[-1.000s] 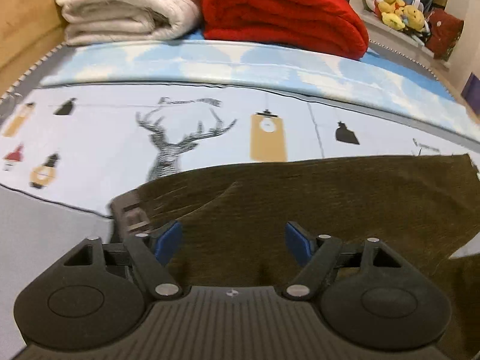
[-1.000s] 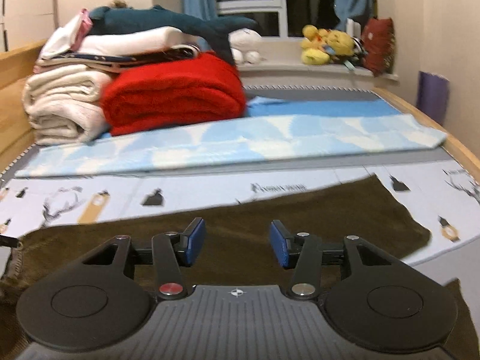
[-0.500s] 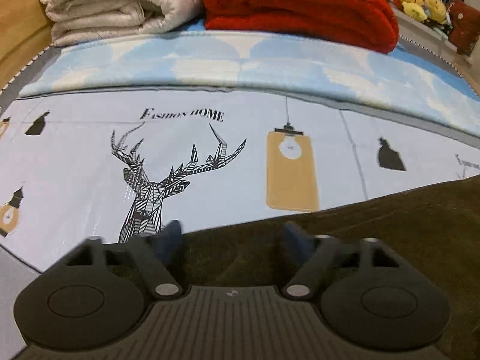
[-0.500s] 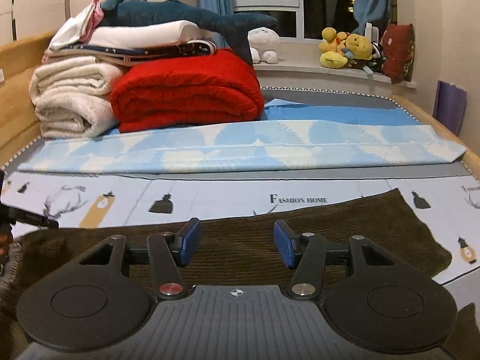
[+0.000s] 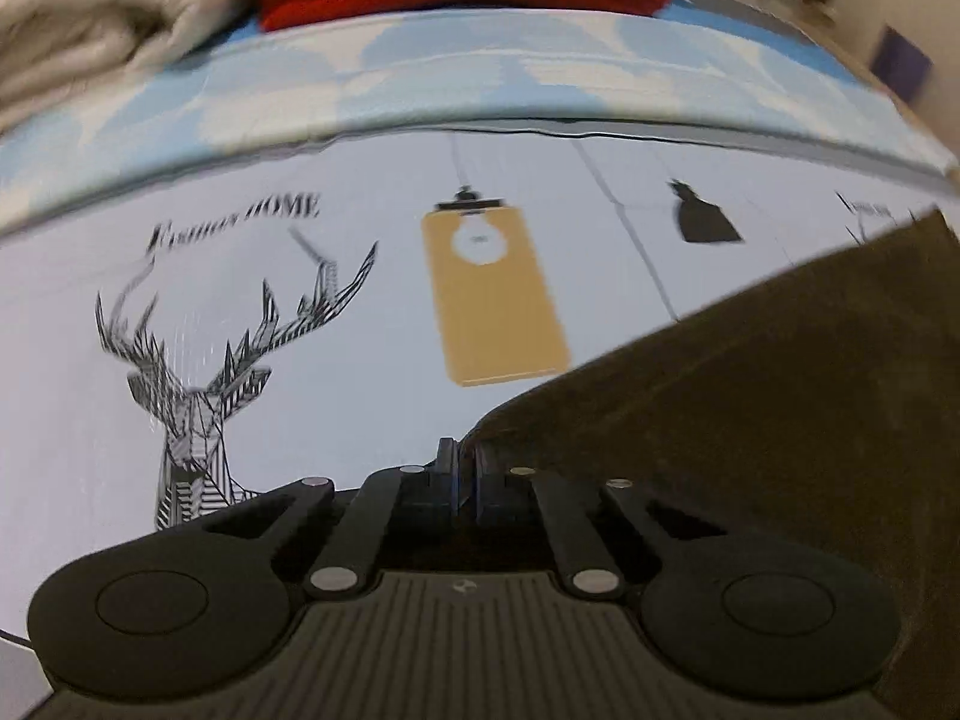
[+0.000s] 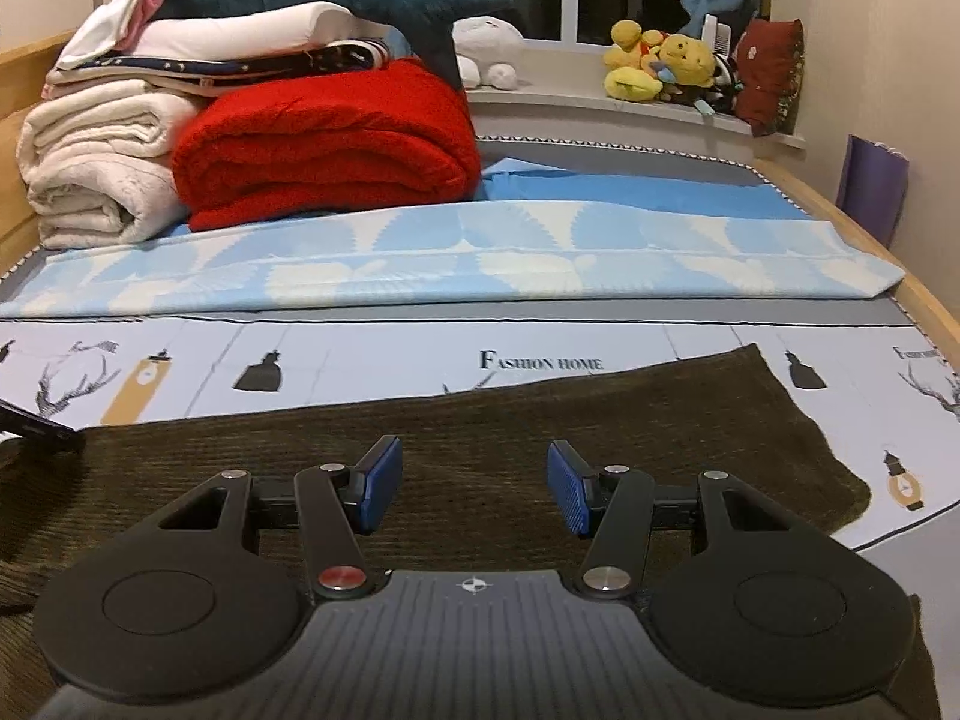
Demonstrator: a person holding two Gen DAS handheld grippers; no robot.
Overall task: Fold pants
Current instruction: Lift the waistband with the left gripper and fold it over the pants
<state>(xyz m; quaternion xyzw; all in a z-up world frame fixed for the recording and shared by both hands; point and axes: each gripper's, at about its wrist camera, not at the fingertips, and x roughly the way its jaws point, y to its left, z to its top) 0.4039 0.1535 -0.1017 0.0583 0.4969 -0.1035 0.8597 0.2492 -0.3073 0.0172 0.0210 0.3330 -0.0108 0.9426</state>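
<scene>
Pants fill the lower right of my left wrist view, dark brown corduroy on the printed bed sheet; my left hand-held gripper is pinched tight on their near edge. Through the right wrist view, my right hand-held gripper hangs half open above the pants, gripping nothing, the red blanket beyond.

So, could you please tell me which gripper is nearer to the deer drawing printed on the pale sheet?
Left. The left gripper, shut at the dark brown corduroy pants' edge, sits just beside the deer drawing; the right gripper hovers open over the pants, farther off.
</scene>
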